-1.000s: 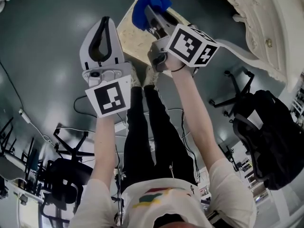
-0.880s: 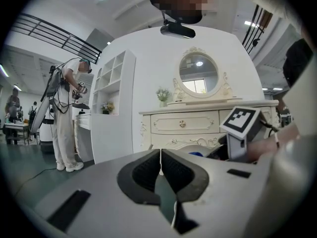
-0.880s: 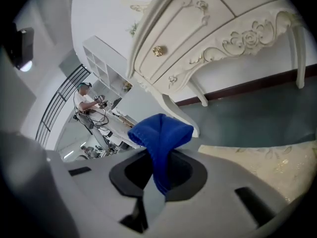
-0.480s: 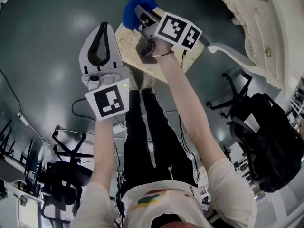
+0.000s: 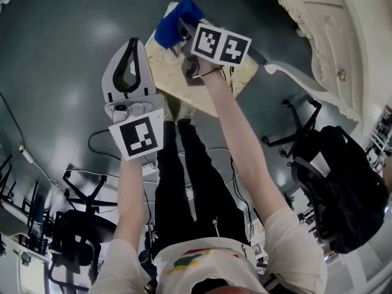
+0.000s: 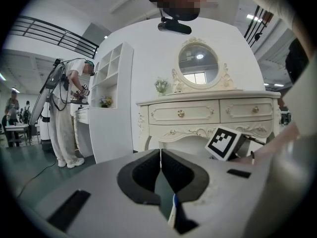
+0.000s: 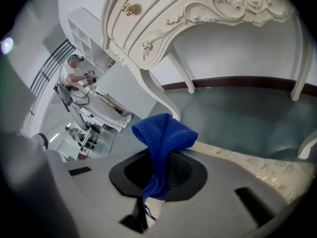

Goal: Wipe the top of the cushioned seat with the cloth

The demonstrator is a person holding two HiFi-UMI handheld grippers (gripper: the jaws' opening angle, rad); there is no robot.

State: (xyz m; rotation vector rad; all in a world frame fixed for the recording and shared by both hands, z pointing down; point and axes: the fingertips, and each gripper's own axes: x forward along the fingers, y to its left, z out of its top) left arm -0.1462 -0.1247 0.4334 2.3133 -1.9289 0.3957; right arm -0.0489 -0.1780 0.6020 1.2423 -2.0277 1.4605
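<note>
The cream cushioned seat (image 5: 211, 81) lies below me in the head view. My right gripper (image 5: 182, 27) is shut on a blue cloth (image 5: 177, 12), which sits bunched at the seat's far left corner. In the right gripper view the blue cloth (image 7: 163, 135) stands up folded between the jaws of the right gripper (image 7: 159, 160), with the seat's gold-patterned edge (image 7: 262, 167) to the right. My left gripper (image 5: 133, 43) hovers beside the seat's left edge, jaws touching and holding nothing. In its own view the left gripper (image 6: 160, 158) is shut too.
An ornate white dressing table (image 5: 334, 35) with a mirror (image 6: 198, 66) stands to the right of the seat. A black backpack (image 5: 334, 192) and chair bases (image 5: 86, 225) sit on the dark floor, with cables. Another person (image 6: 67, 115) works by white shelves.
My right gripper has carried the cloth leftward and farther out along the seat's top. The left gripper has stayed almost in place, still shut.
</note>
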